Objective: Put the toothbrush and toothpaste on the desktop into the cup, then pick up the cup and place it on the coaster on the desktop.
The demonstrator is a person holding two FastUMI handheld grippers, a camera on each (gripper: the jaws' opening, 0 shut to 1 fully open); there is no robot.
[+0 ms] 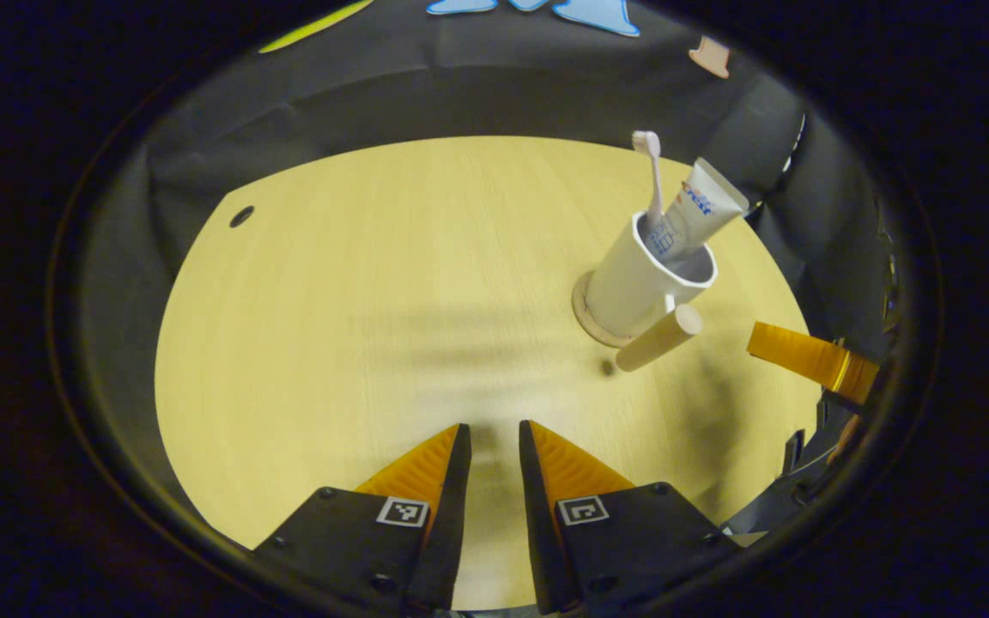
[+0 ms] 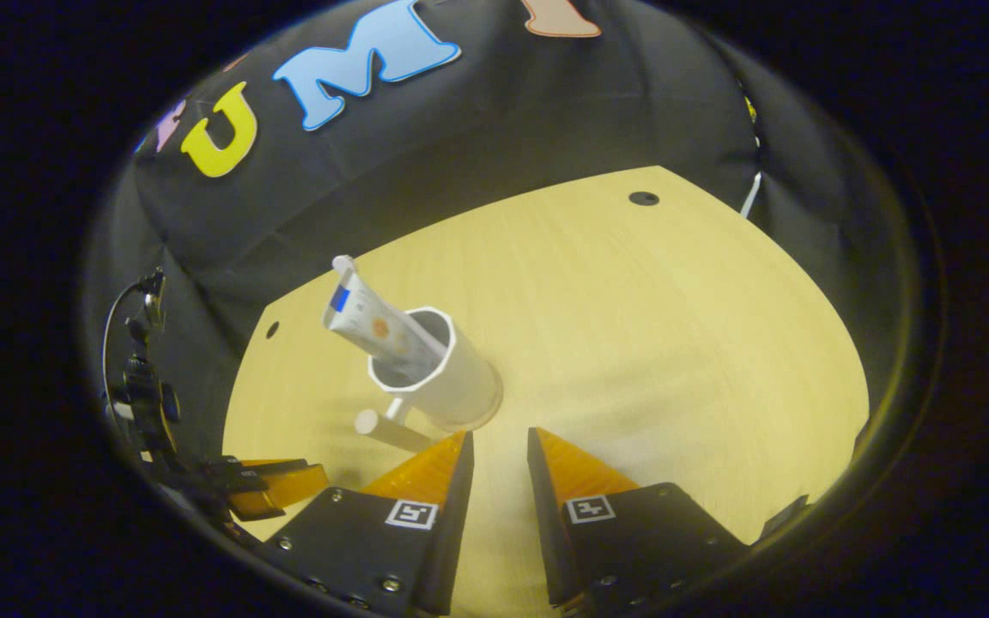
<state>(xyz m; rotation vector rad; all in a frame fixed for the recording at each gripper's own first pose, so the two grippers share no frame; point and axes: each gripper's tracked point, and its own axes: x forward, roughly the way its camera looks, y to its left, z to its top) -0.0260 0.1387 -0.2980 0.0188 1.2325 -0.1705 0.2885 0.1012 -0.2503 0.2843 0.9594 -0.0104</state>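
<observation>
Desktop (image 1: 357, 326): pale wood, bare over most of its face, with a small dark hole near 10 o'clock in the left gripper view.

Cup (image 1: 640, 283): white, handled, at about 2 o'clock in the left gripper view, standing on the round coaster (image 1: 585, 319), whose rim peeks out at the cup's lower left. In the right gripper view the cup (image 2: 452, 378) sits just past the fingertips at 11 o'clock, handle stub pointing to 8 o'clock.

Toothpaste (image 1: 700, 210): in the cup, leaning toward 1 o'clock, tail end out. Toothbrush (image 1: 653, 172): in the cup too, roughly upright, head up.

Left gripper (image 1: 494, 438): narrow gap between the fingers, nothing in it, over bare desktop, well apart from the cup. Right gripper (image 2: 499, 442): same narrow empty gap, tips just beside the cup base; can't tell if the left tip touches the cup.

Judgement: both items loaded and the cup looks seated on the coaster, so the task reads as essentially done; the step in hand is clearing away.

To do it well:
- Pull the right gripper straight back toward 6 o'clock along its own axis, no sideways sweep, since the handle is close at its left.
- Stay low and slow; the leaning toothpaste makes the cup top-heavy.
- Keep the left gripper parked.
</observation>
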